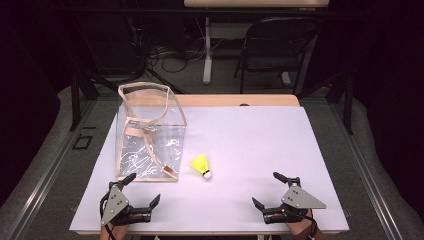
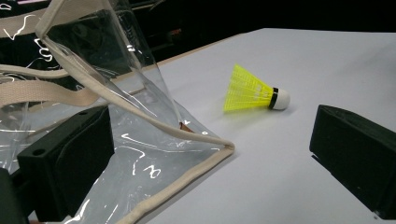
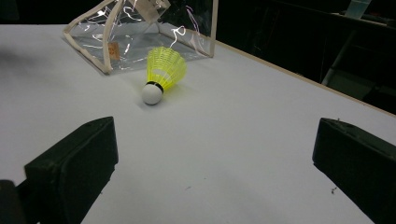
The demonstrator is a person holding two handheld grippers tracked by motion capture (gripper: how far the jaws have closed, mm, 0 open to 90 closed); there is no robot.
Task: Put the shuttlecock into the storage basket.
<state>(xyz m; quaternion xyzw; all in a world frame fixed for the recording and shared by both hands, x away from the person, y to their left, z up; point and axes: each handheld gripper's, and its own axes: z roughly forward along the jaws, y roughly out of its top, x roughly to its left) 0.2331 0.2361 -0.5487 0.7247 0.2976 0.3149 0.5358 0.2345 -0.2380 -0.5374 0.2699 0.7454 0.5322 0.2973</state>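
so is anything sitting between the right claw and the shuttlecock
Nothing visible does. The right claw is open at the table's near edge, and bare white tabletop runs from it to the yellow shuttlecock, which lies on its side. The clear bag stands beyond and left of the shuttlecock, off that path.

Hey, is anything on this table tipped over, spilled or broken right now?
Nothing looks damaged or spilled. The yellow shuttlecock lies on its side beside the clear bag, which stands upright with its top open. Both grippers, left and right, are open and empty.
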